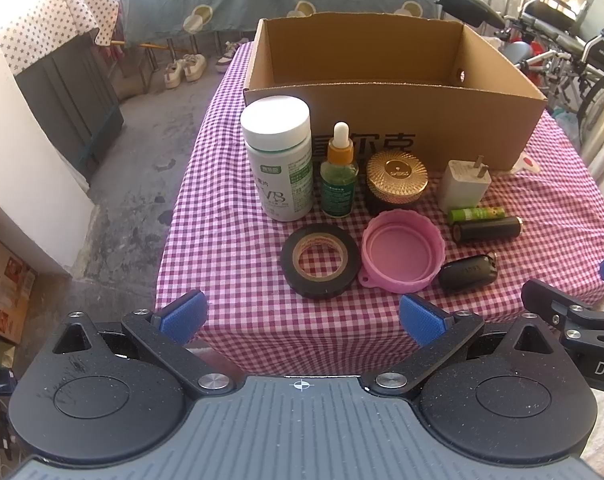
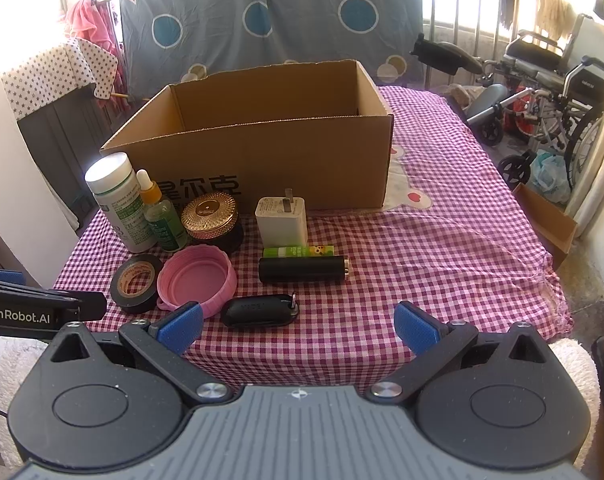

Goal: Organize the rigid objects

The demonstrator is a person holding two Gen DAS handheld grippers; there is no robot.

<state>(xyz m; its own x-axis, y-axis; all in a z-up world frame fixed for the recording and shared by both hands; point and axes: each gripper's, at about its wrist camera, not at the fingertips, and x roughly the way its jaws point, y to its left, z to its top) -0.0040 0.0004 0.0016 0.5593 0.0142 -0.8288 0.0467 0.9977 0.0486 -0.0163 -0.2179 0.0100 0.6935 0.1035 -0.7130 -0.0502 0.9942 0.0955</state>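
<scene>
Status: nothing packed yet. Black oval key fob (image 2: pixel 260 312) lies on the checked cloth at the near edge, just ahead of the right gripper (image 2: pixel 298 326); open brown cardboard box (image 2: pixel 262 152) sits behind the row. Fob looks light, rigid, slick; take it across the narrow sides. Left gripper (image 1: pixel 302 316) and the right one both hover low, jaws spread wide, empty.

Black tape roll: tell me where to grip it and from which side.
The tape roll lies flat with its hole up. Come from above with the left gripper, one finger in the hole, one outside, on the near wall; the pink lid crowds its right side.
</scene>
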